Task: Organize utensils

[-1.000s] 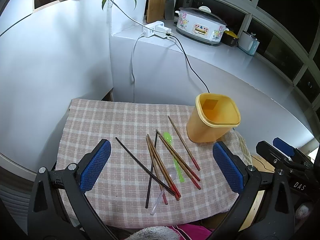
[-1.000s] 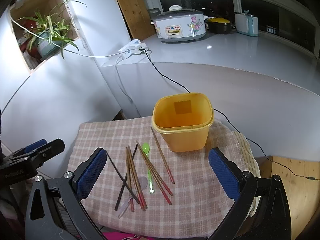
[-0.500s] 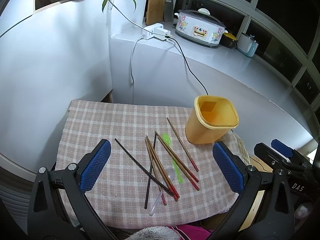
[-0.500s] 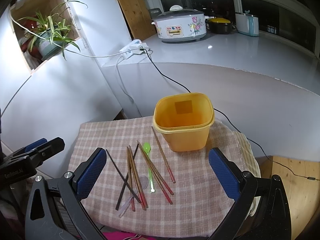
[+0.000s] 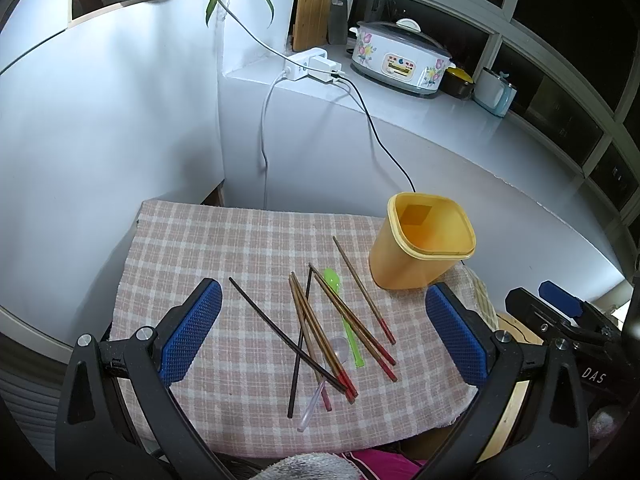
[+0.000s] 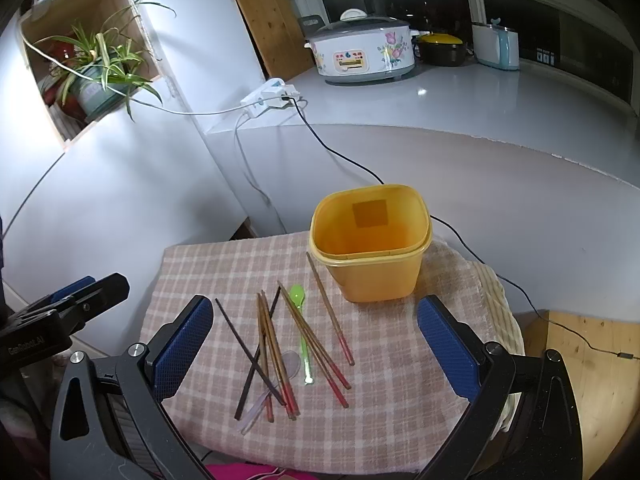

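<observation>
A loose pile of chopsticks (image 5: 320,328) (image 6: 280,344), brown with red tips plus two black ones, lies on a pink checked cloth (image 5: 208,248) (image 6: 208,264). Among them lie a green plastic spoon (image 5: 340,300) (image 6: 299,312) and a clear spoon (image 5: 320,388) (image 6: 276,380). An empty yellow container (image 5: 420,252) (image 6: 372,252) stands upright at the cloth's far right. My left gripper (image 5: 320,336) hangs open above the pile, holding nothing. My right gripper (image 6: 316,344) is open too, over the cloth's near side. Each gripper shows at the edge of the other's view.
A white wall and counter rise behind the cloth, with a power strip (image 5: 312,66) (image 6: 268,94) and cables running down. A flowered rice cooker (image 5: 400,60) (image 6: 360,52), a dark pot and a kettle stand on the counter. A potted plant (image 6: 96,76) sits in a wall niche.
Both views have pulled back and up a little, so the cloth, utensils and container look slightly smaller. Nothing on the cloth has moved. Both grippers stay open.
</observation>
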The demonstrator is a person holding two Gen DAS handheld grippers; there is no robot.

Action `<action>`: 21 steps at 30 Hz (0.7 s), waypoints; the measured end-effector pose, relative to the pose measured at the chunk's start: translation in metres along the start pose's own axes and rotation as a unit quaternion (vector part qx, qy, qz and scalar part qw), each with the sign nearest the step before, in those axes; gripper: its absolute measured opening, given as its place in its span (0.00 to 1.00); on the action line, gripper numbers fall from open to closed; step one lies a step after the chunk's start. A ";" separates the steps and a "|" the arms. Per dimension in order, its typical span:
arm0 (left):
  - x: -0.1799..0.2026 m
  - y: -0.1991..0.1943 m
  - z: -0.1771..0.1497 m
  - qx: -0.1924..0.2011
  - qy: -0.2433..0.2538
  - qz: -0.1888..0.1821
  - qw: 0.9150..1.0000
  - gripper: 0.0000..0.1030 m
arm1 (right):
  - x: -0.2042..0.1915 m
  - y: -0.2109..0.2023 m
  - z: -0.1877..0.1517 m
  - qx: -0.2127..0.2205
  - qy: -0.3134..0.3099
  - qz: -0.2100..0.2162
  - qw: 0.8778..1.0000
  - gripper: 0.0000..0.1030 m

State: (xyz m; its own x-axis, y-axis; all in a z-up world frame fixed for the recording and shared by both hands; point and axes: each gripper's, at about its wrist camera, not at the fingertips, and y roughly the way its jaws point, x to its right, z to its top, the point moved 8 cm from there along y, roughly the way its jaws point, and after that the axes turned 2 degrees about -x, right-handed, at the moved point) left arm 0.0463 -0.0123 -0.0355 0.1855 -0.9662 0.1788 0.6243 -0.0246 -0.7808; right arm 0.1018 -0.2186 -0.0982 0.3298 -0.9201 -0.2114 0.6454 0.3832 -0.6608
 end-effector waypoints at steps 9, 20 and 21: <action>0.001 -0.001 0.000 0.000 0.001 -0.001 1.000 1.00 | -0.002 0.003 -0.001 -0.002 -0.001 0.003 1.000 0.99; 0.000 -0.001 -0.001 0.001 0.000 -0.001 1.000 1.00 | -0.003 0.004 -0.001 -0.004 -0.001 0.003 1.000 0.99; 0.000 -0.001 -0.001 0.001 0.001 -0.001 1.000 1.00 | -0.003 0.004 -0.001 -0.004 0.000 0.003 1.000 0.99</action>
State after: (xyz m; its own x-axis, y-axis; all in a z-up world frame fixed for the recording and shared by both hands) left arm 0.0450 -0.0128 -0.0358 0.1833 -0.9666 0.1793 0.6258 -0.0260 -0.7796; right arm 0.1033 -0.2145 -0.1012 0.3344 -0.9176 -0.2147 0.6382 0.3881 -0.6649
